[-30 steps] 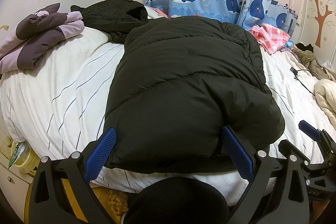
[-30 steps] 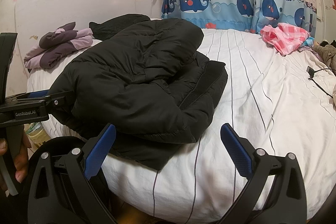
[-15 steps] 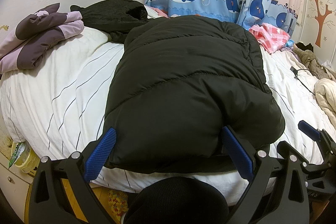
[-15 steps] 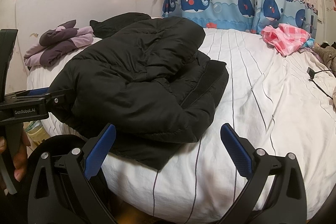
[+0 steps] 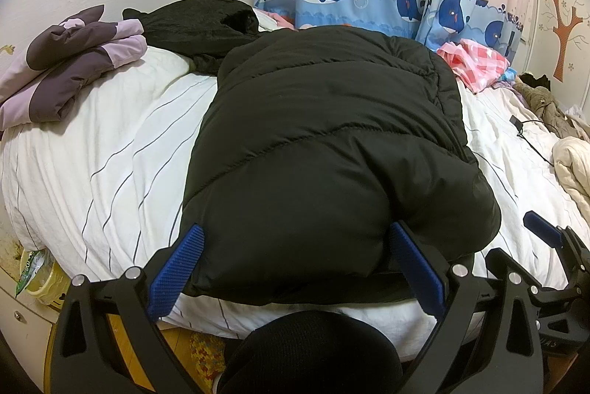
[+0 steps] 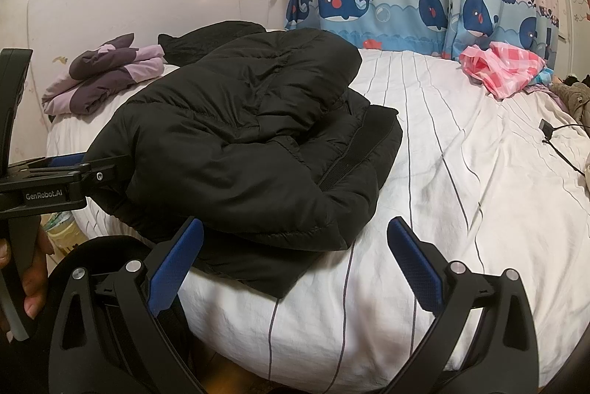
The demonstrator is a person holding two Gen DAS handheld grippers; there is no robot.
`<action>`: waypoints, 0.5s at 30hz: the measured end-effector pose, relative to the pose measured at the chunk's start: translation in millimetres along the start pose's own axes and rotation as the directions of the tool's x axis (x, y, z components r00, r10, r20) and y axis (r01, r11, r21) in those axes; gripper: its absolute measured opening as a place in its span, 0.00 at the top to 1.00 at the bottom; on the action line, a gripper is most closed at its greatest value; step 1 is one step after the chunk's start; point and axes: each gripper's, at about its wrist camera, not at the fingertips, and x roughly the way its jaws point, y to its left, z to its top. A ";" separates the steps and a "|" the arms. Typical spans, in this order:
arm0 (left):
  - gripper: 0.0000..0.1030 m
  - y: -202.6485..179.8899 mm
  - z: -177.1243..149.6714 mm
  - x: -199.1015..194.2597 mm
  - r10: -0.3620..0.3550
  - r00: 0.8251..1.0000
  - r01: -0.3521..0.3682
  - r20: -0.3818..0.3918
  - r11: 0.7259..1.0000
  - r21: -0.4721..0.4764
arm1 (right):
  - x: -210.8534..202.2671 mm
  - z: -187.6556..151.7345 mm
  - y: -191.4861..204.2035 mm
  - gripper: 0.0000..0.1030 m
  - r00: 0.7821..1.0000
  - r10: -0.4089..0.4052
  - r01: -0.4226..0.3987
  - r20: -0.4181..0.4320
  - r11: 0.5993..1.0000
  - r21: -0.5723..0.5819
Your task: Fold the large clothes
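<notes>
Striped bed (image 6: 461,180), folded black jacket (image 5: 324,150)

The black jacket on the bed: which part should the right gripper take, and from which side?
Probably the flat bottom layer jutting out under the jacket at the near bed edge. It is thin, the bulk above too puffy for the right gripper. Come straight from the front.

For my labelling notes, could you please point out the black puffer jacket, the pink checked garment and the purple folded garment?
black puffer jacket (image 5: 324,143), left wrist view, quilted back.
pink checked garment (image 6: 505,69), right wrist view, middle.
purple folded garment (image 5: 70,69), left wrist view, top fold.
</notes>
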 end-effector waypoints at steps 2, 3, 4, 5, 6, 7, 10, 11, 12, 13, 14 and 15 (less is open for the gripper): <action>0.07 0.5 0.0 0.0 0.000 1.000 0.000 0.000 1.000 0.000 | 0.0 0.0 0.3 0.07 1.000 0.000 0.000 0.000 1.000 0.000; 0.07 0.1 0.1 0.0 0.000 1.000 0.000 0.000 1.000 0.000 | 0.4 -0.1 -1.2 0.07 1.000 0.001 -0.001 -0.001 1.000 -0.002; 0.07 -0.1 0.2 0.0 0.000 1.000 0.000 0.000 1.000 0.000 | 0.6 -0.2 -2.3 0.07 1.000 0.001 -0.001 -0.001 1.000 -0.003; 0.07 -0.2 0.3 0.1 0.000 1.000 0.000 0.000 1.000 0.000 | 0.7 -0.1 -1.5 0.07 1.000 0.001 -0.001 -0.002 1.000 -0.002; 0.07 0.1 0.3 0.1 0.000 1.000 0.000 0.000 1.000 0.000 | 0.7 -0.2 -1.7 0.07 1.000 0.001 -0.001 -0.002 1.000 -0.002; 0.07 0.3 0.3 0.1 0.000 1.000 0.000 0.000 1.000 0.001 | 0.7 -0.4 -2.5 0.07 1.000 0.001 -0.001 -0.002 1.000 -0.003; 0.07 -0.1 0.4 0.2 0.000 1.000 0.000 0.000 1.000 0.000 | 1.0 -0.1 -3.4 0.07 1.000 0.003 -0.003 -0.002 1.000 -0.004; 0.07 -0.1 0.5 0.2 0.000 1.000 0.000 0.000 1.000 0.000 | 0.8 -0.6 -4.6 0.07 1.000 0.003 -0.003 -0.002 1.000 -0.003; 0.07 0.2 0.5 0.3 0.000 1.000 0.000 0.000 1.000 0.001 | 1.0 -0.2 -4.3 0.07 1.000 0.003 -0.003 -0.002 1.000 -0.004; 0.07 0.5 0.5 0.3 0.000 1.000 0.000 -0.001 1.000 0.000 | 1.1 0.1 -4.1 0.07 1.000 0.004 -0.004 -0.003 1.000 -0.005; 0.07 0.7 0.4 0.3 -0.001 1.000 0.001 0.000 1.000 0.000 | 1.1 0.1 -4.2 0.07 1.000 0.004 -0.004 -0.003 1.000 -0.005; 0.07 0.2 0.5 0.3 0.000 1.000 0.000 0.000 1.000 0.000 | 1.1 0.1 -4.5 0.07 1.000 0.004 -0.004 -0.003 1.000 -0.006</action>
